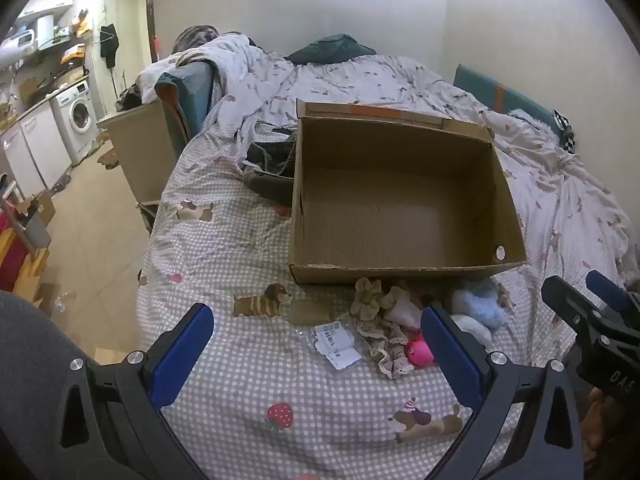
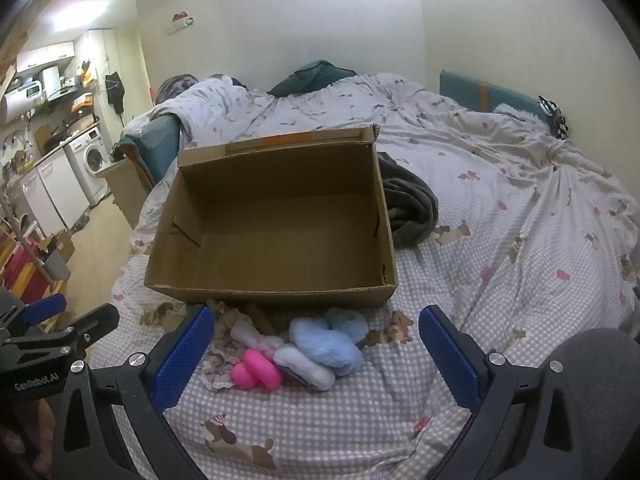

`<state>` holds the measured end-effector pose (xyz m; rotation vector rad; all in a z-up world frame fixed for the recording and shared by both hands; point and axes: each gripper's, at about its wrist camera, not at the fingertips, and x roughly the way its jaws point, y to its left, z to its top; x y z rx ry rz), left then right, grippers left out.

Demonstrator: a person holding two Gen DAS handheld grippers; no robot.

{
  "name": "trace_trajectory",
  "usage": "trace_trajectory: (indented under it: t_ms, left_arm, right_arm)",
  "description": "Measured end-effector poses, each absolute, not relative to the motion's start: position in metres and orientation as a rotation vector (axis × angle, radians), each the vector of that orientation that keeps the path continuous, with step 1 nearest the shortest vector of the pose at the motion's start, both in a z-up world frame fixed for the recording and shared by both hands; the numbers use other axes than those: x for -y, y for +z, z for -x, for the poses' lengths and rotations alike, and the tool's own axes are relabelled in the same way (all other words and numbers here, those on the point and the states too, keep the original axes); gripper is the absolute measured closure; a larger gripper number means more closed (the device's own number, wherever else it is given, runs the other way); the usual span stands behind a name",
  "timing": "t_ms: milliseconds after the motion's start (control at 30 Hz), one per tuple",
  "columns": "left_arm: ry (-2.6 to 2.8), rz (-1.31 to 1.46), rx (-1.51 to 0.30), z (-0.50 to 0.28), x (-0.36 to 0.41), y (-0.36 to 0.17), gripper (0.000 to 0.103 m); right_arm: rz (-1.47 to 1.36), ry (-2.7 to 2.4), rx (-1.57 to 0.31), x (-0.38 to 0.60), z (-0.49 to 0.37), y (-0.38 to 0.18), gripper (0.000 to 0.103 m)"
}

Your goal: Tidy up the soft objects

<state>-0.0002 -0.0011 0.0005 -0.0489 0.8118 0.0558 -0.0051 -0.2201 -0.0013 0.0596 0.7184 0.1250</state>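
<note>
Right wrist view: right gripper (image 2: 316,354), jaws apart and empty, hovers near the toys (image 2: 296,350) heaped just before the box (image 2: 272,292); left gripper (image 1: 316,354), likewise apart, waits beside them, probably for loading.

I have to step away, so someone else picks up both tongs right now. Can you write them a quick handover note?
Left tongs: open, holding nothing, hovering over the bed in front of the pile.
Right tongs: open, holding nothing, hovering over the pile.
Cardboard box: on the bed, open, nothing inside it.
Soft things lie in a heap just in front of the box: blue plush, white plush, pink toy, beige lace pieces. Small packet with labels lies beside them.
Done: nothing boxed yet.
Left: likely move every soft piece into the box.
</note>
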Motion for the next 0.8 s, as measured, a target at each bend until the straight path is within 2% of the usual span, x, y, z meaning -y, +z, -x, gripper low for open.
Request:
trace_trajectory:
  t_ms: [800]
  left_arm:
    - [0.046,0.062,-0.815,-0.0021,0.0023,0.0019,0.000]
  right_arm:
    - [-0.053,0.112,-0.720,0.2196,0.0049,-0.0008,0.000]
